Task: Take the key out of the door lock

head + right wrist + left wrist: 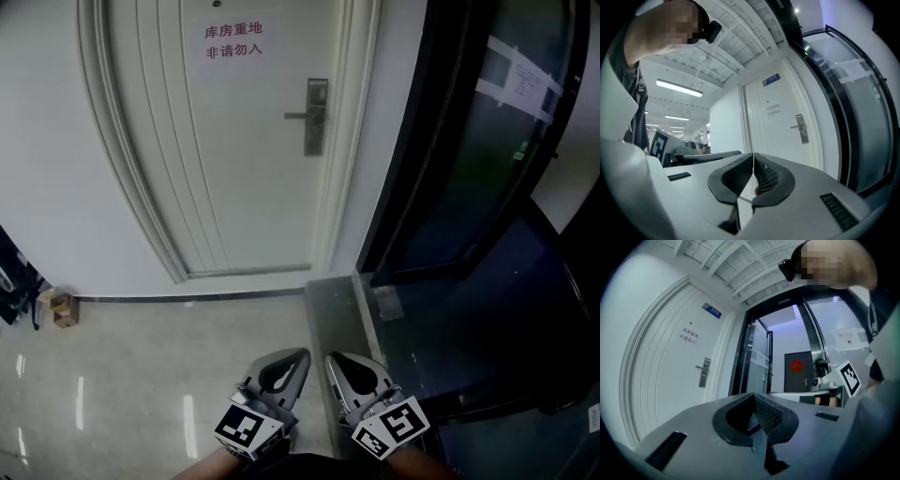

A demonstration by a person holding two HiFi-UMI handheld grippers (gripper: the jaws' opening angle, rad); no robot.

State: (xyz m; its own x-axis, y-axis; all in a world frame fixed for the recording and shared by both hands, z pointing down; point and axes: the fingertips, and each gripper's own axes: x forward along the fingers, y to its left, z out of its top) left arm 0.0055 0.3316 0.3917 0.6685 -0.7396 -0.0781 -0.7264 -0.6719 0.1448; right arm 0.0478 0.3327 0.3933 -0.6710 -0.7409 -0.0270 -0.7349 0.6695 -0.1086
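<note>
**A:** Head view: the white door (234,169) is well ahead, with its lock plate (317,131) behind the lever (298,116). If a key sits there, it is too small to make out. The left gripper (298,356) and right gripper (336,360) hang low, side by side, far from the lock.

**B:** What could go wrong?

**A:** I'd say a blind reach. The lever juts out at the plate, so a gripper aimed slightly off would bump it.

**B:** Left gripper view?

**A:** Its jaws are pressed together with nothing between them. If they arrive like that, they would shove the key rather than pinch it.

**B:** Right gripper view?

**A:** It shows the same, jaws together and empty. A skewed pull could bind the key.

**B:** And the room?

**A:** Glossy pale floor tiles (141,375), a small box (64,309) by the wall, and a dark glass door (487,187) to the right.
</note>
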